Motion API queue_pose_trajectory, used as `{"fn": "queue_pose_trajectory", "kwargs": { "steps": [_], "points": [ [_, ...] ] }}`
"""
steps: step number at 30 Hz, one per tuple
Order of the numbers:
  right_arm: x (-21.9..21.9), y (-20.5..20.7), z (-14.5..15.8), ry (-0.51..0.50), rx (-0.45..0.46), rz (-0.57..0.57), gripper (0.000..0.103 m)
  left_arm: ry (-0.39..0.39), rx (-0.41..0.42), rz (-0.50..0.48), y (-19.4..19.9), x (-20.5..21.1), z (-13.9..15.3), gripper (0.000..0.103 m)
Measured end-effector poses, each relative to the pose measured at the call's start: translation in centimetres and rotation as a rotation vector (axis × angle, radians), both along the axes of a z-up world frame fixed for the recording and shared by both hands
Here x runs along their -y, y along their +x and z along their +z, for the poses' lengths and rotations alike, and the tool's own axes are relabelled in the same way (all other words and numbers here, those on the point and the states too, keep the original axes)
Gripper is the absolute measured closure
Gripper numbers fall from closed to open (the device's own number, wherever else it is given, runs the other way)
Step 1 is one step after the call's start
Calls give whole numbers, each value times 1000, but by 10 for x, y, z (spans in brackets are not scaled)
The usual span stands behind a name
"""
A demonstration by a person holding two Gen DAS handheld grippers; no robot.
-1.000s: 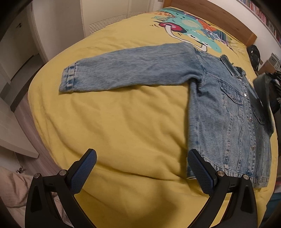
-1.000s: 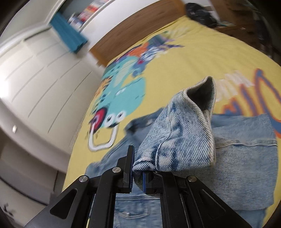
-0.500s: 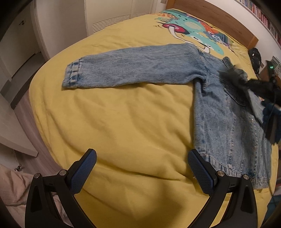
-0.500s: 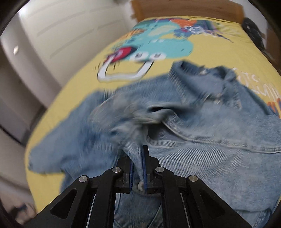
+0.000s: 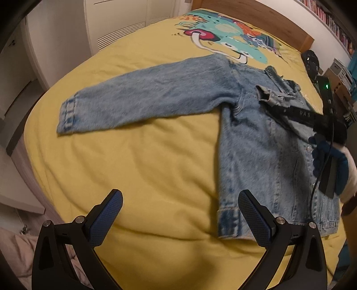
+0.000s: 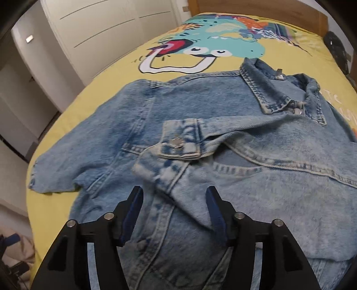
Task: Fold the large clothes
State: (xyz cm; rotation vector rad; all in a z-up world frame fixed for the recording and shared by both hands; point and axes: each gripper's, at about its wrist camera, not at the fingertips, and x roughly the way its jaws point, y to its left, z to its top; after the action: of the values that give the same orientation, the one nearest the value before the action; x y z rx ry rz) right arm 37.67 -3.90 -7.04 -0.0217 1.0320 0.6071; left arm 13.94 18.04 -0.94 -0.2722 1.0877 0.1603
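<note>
A light blue denim jacket (image 5: 256,142) lies face up on a yellow bedspread (image 5: 142,165). One sleeve (image 5: 142,98) stretches out flat to the left. The other sleeve (image 6: 256,178) is folded across the chest, its buttoned cuff (image 6: 178,142) lying on the front. My left gripper (image 5: 178,214) is open and empty above the bedspread, near the jacket's bottom hem. My right gripper (image 6: 174,207) is open just above the folded sleeve, holding nothing; it also shows in the left wrist view (image 5: 267,107) over the chest.
The bedspread carries a colourful cartoon print (image 6: 200,44) near the wooden headboard (image 5: 256,20). White wardrobe doors (image 6: 100,24) stand beside the bed. A dark bag (image 5: 311,62) sits at the bed's far corner.
My right gripper carried the sleeve cuff down across the jacket's chest, then opened and let it go. The left gripper stayed open and drifted slightly.
</note>
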Motion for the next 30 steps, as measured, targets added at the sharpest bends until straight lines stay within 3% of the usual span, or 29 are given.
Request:
{"fn": "queue_pose_trajectory", "kwargs": {
  "steps": [6,14,18,25,30],
  "points": [
    [28,-17,16,37,37,-2,39,29,3,-47,35,20,3,1],
    [120,-7,25,-43,103,-162,39,97,33,-193,110,81,1,1],
    [167,6,18,-99,106,-248,39,129,68,-257,158,119,-3,1],
    [218,15,-6,-192,81,-287,39,200,156,-318,235,183,-17,1],
    [244,7,-23,-196,61,-277,39,272,101,-314,273,195,-51,1]
  ]
}}
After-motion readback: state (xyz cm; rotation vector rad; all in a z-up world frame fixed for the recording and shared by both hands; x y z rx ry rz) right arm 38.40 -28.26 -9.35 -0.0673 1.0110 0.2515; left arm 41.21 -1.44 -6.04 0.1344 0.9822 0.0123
